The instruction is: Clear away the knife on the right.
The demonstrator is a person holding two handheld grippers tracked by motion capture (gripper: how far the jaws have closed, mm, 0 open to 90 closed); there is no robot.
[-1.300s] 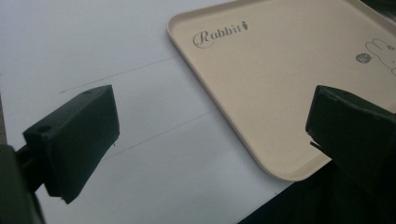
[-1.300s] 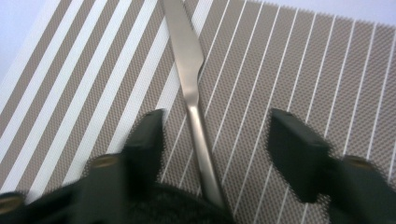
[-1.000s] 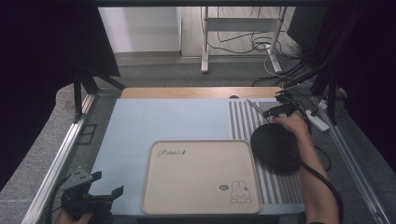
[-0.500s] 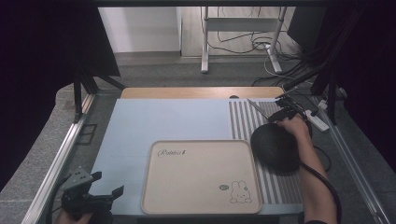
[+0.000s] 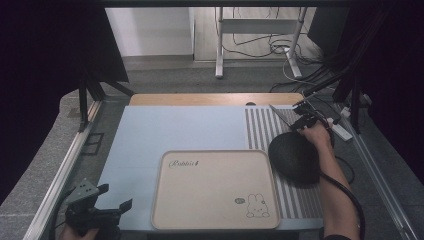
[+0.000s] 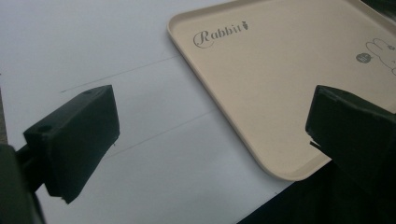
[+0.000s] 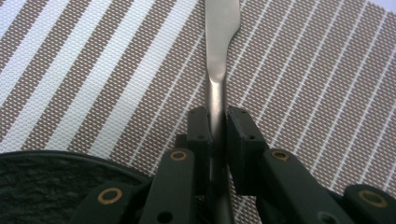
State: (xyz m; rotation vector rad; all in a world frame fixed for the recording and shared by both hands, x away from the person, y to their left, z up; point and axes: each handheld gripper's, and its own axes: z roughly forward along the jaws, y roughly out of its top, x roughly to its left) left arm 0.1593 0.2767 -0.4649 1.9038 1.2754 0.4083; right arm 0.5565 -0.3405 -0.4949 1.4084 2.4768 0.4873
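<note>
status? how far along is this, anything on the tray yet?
Nothing placed yet: the beige tray is bare. In hand: the right gripper has its jaws shut on a metal utensil over the striped placemat, beside the dark plate. Left gripper is open, idle near the tray's corner. Any placing remains.

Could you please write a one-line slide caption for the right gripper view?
Right gripper clamps a silver metal utensil handle over a brown-and-white striped woven placemat.

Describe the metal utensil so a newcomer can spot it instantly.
Start at the striped placemat along the table's right side. At its far end, beyond the dark round plate, the right tool pinches a slim silver utensil. It is the only shiny metal piece there.
</note>
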